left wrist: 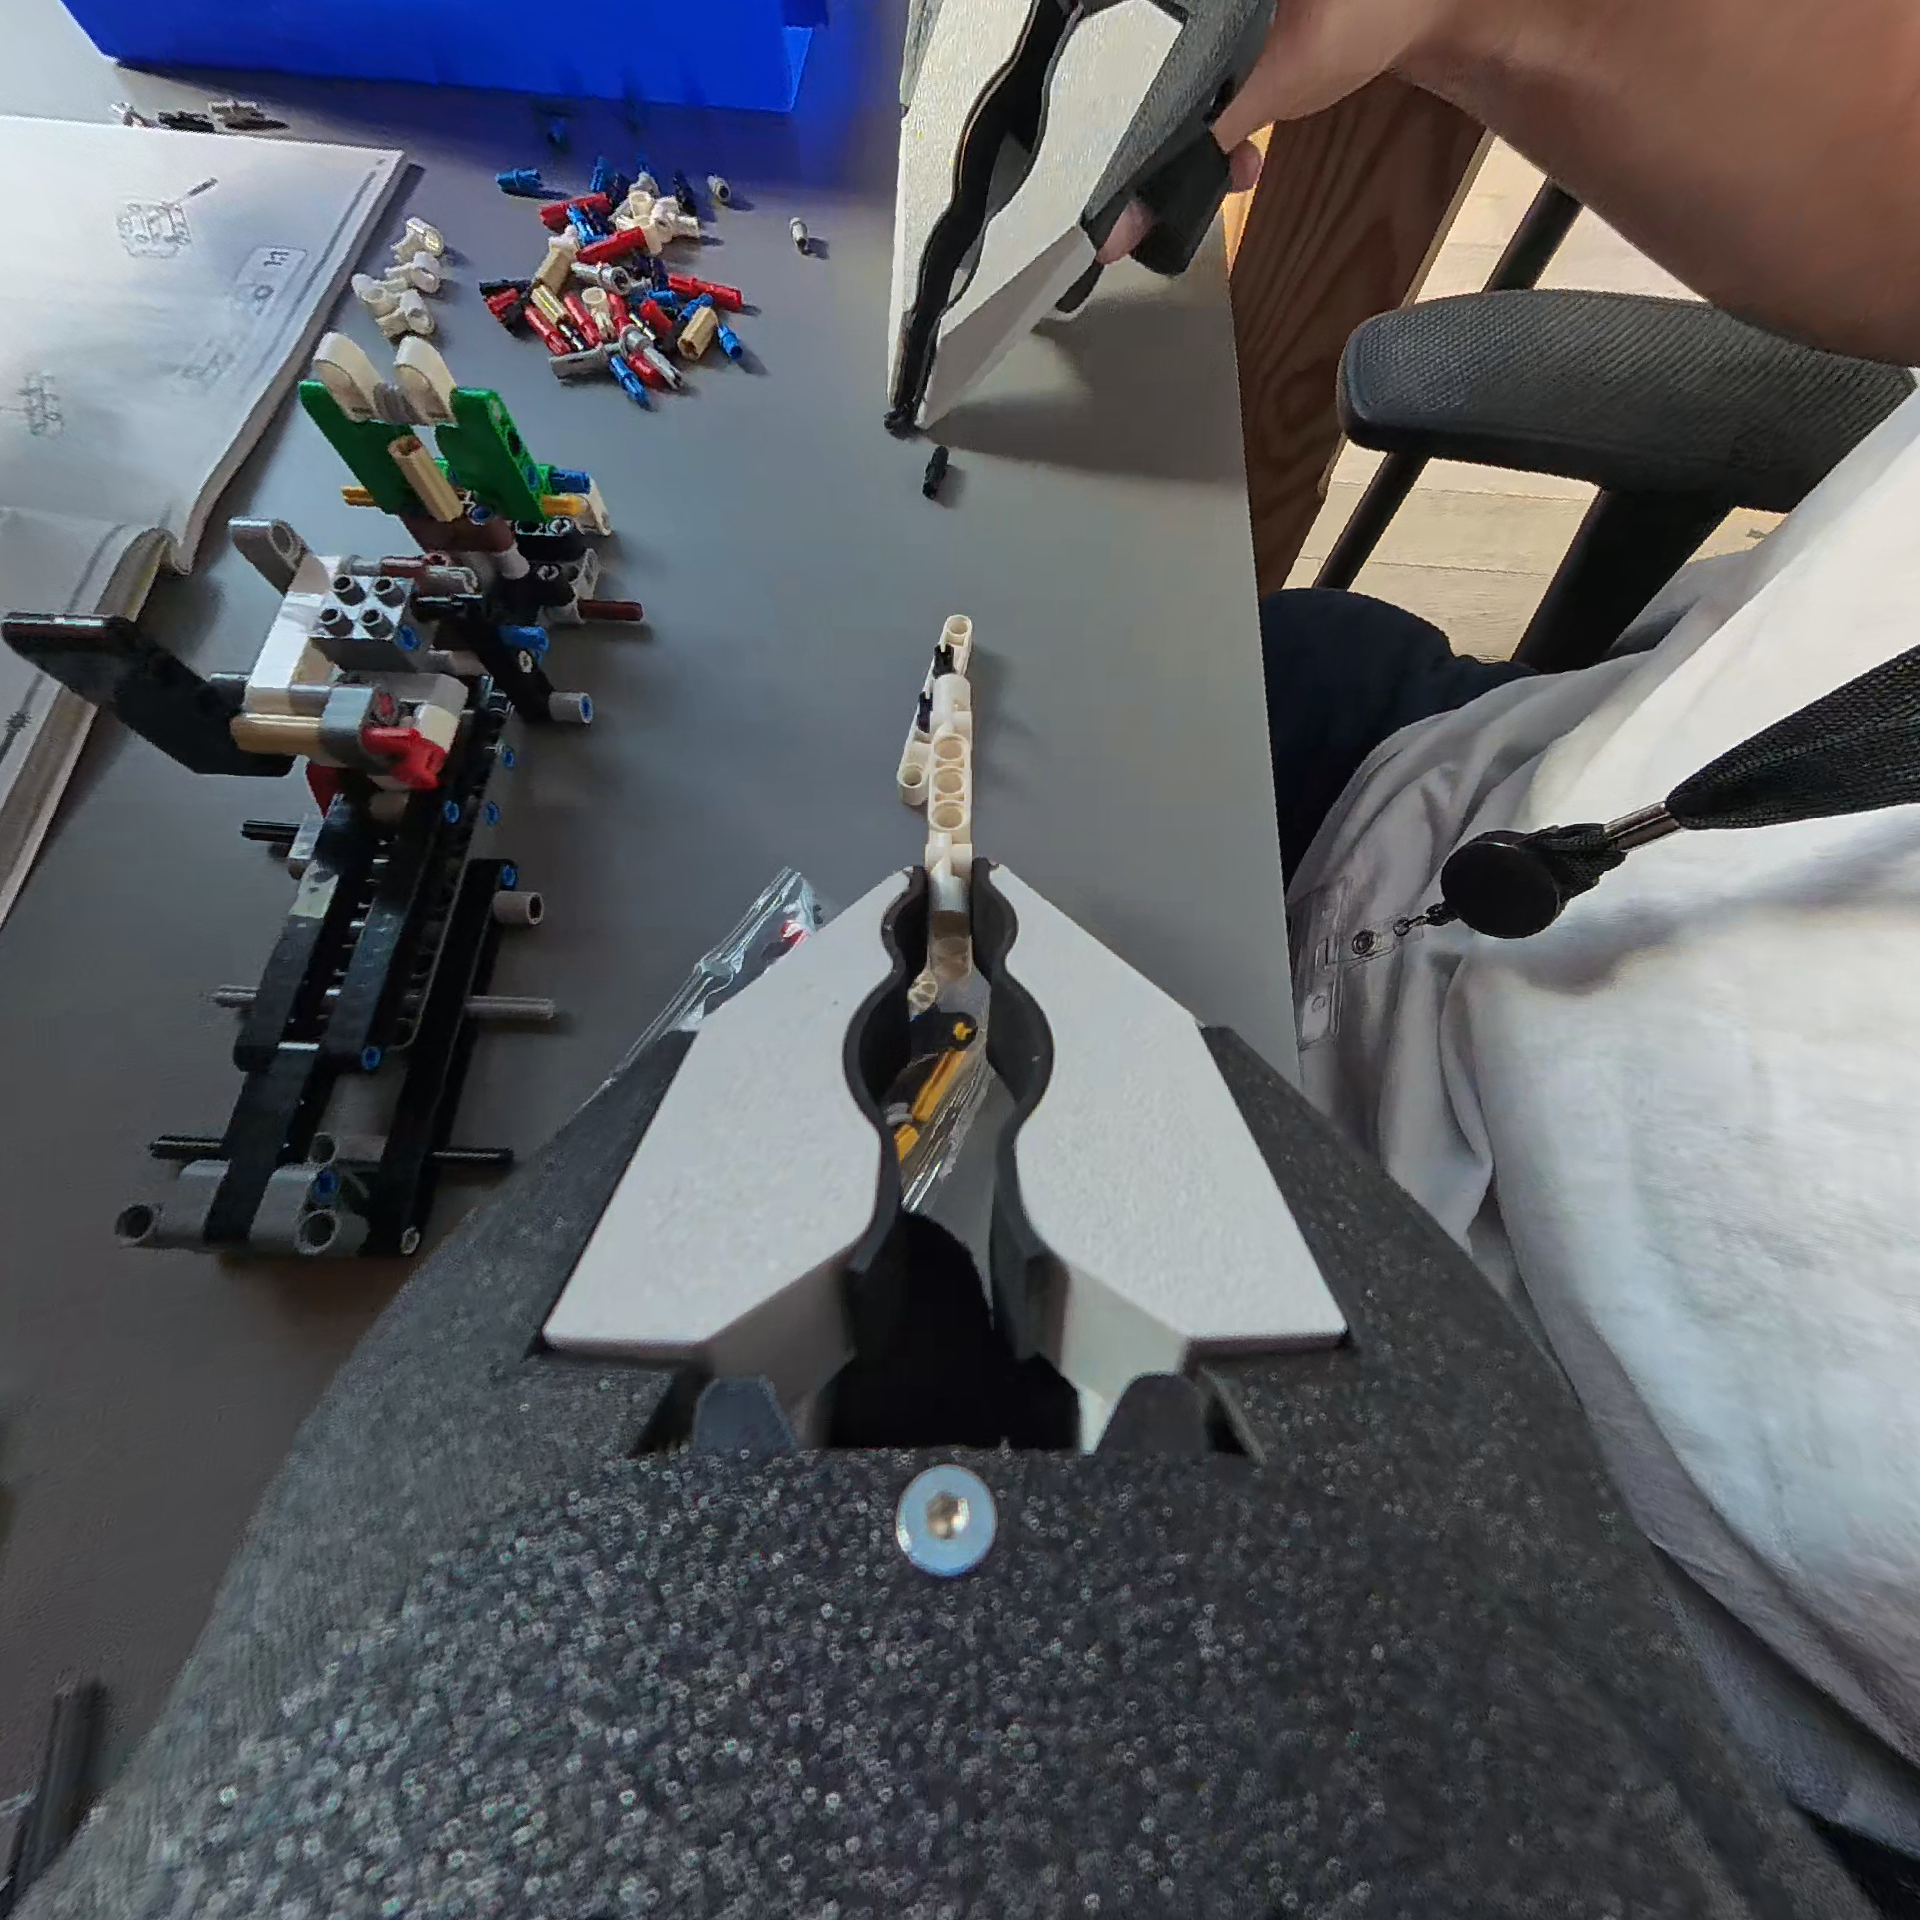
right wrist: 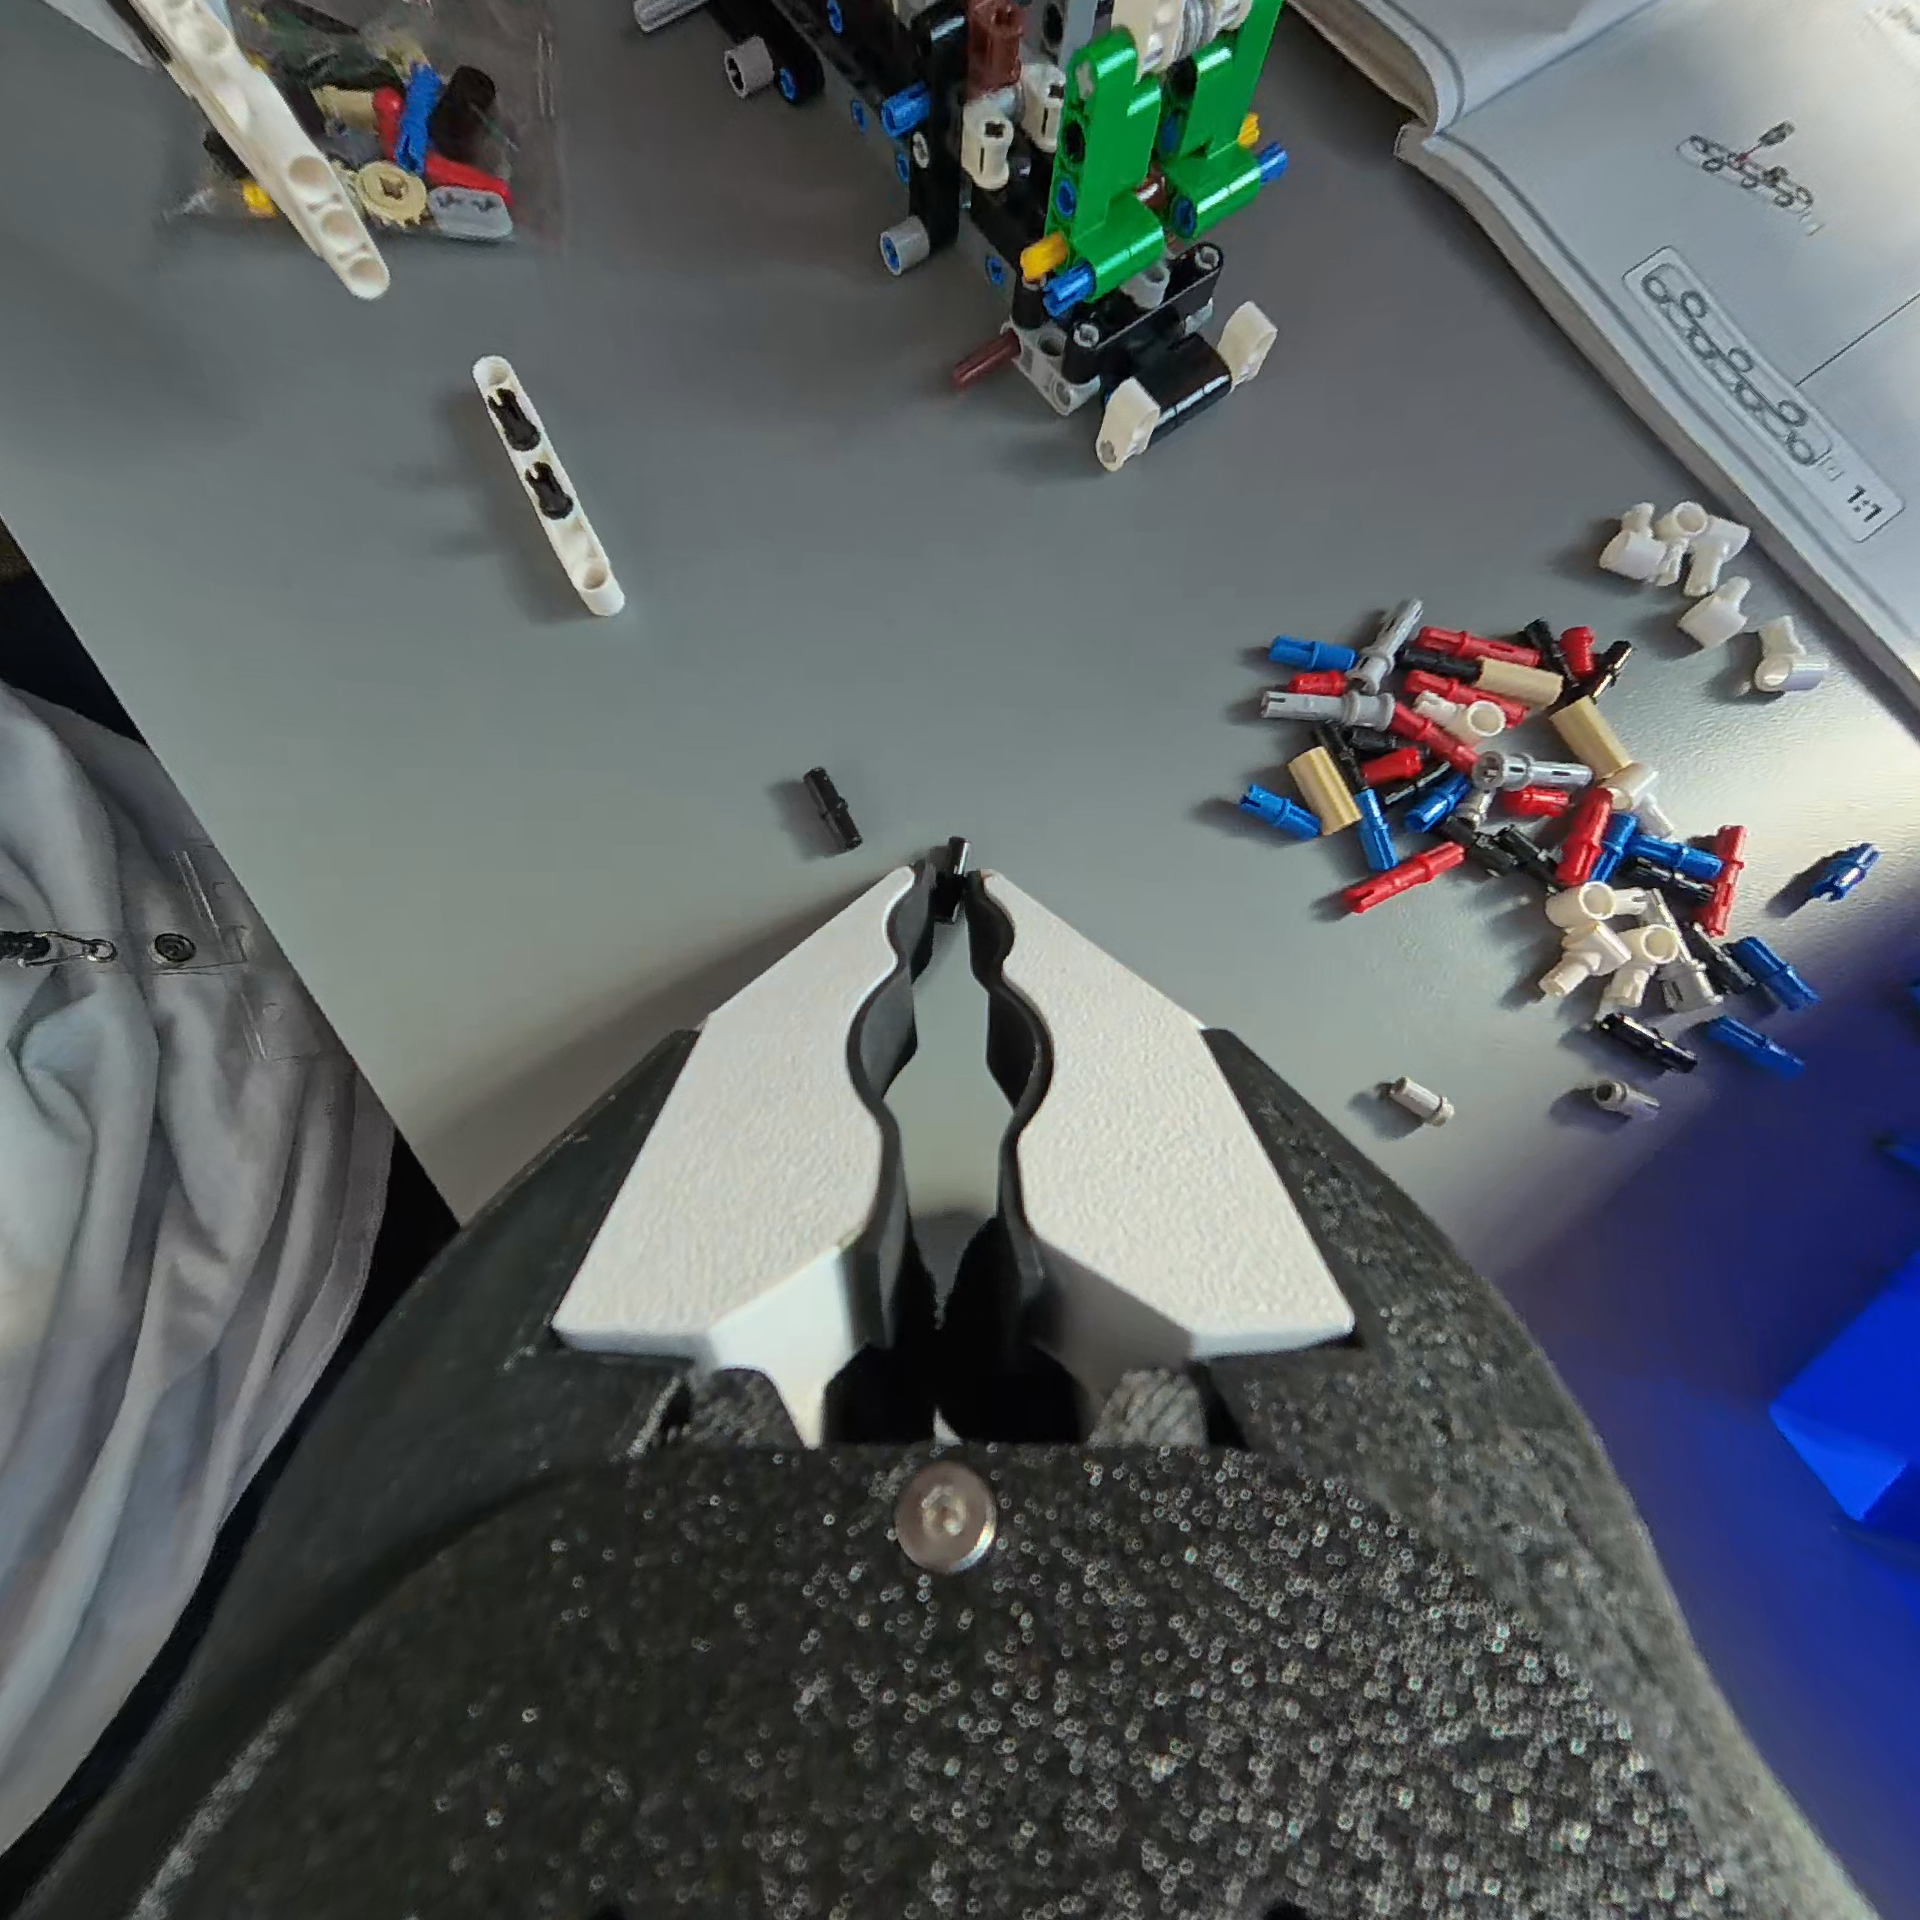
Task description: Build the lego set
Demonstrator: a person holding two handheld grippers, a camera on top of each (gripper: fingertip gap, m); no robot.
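Left gripper (left wrist: 948, 883): the jaws are clenched on the near end of a white perforated beam (left wrist: 948, 790), which is gripped between the dark pads (left wrist: 902, 914) and projects forward above the grey table (left wrist: 790, 582). A second white beam (left wrist: 940, 675), fitted with black pins, is seen beyond it; in the right wrist view this beam (right wrist: 545, 483) is shown lying flat on the table, apart from the held one. A clear plastic bag of small parts (left wrist: 748, 956) is seen under the left finger, and further pieces show through the gap behind the pads.

Right gripper (right wrist: 951, 878): the jaws are closed on a small black connector pin (right wrist: 954, 868), pinched at the very fingertips with its far end protruding. A second black pin (right wrist: 831, 810) lies loose on the table just to the left of the tips. In the left wrist view the same gripper (left wrist: 904, 416) is seen with its tips lowered close to the table surface, the loose pin (left wrist: 935, 473) near them, and it is held by a hand (left wrist: 1351, 62).

Surroundings: a partly assembled model of black, green and white parts (left wrist: 384, 727) stands to the left of the left gripper. A scattered pile of red, blue, black and tan pins (right wrist: 1538, 790) lies to the right of the right gripper, with white connectors (right wrist: 1704, 592) beyond. An open instruction booklet (right wrist: 1714, 208) and a blue bin (left wrist: 468, 42) are placed at the table's far side.
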